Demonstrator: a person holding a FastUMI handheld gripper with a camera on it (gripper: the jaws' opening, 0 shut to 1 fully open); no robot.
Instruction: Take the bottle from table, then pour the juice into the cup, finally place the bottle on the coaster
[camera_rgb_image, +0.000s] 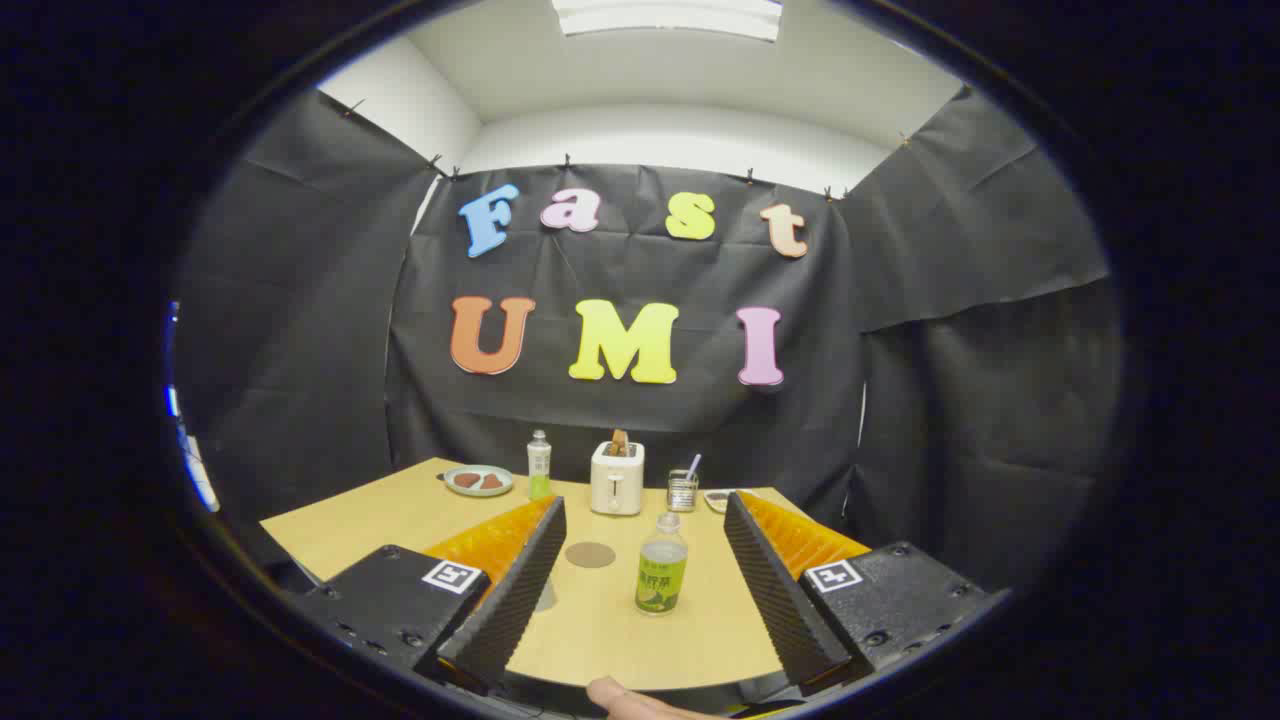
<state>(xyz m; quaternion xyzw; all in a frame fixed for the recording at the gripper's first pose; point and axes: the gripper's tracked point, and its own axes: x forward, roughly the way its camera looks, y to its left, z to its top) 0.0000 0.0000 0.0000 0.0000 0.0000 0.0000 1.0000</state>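
Tool (640, 590) spread wide, nothing pinched, with the bottle (661, 565) upright on the desk (400, 520) between its fingers. Coaster (590, 554) lies at the bottle's ten o'clock; beyond, at twelve, stands the toaster (617, 478).

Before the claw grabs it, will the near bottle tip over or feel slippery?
The bottle stands tall and narrow on the table, so a push near its cap might tip it. Its smooth, plastic-looking sides could be a bit slippery. It looks fairly full, so probably heavy for its size. The claw is open, with the bottle between its fingers.
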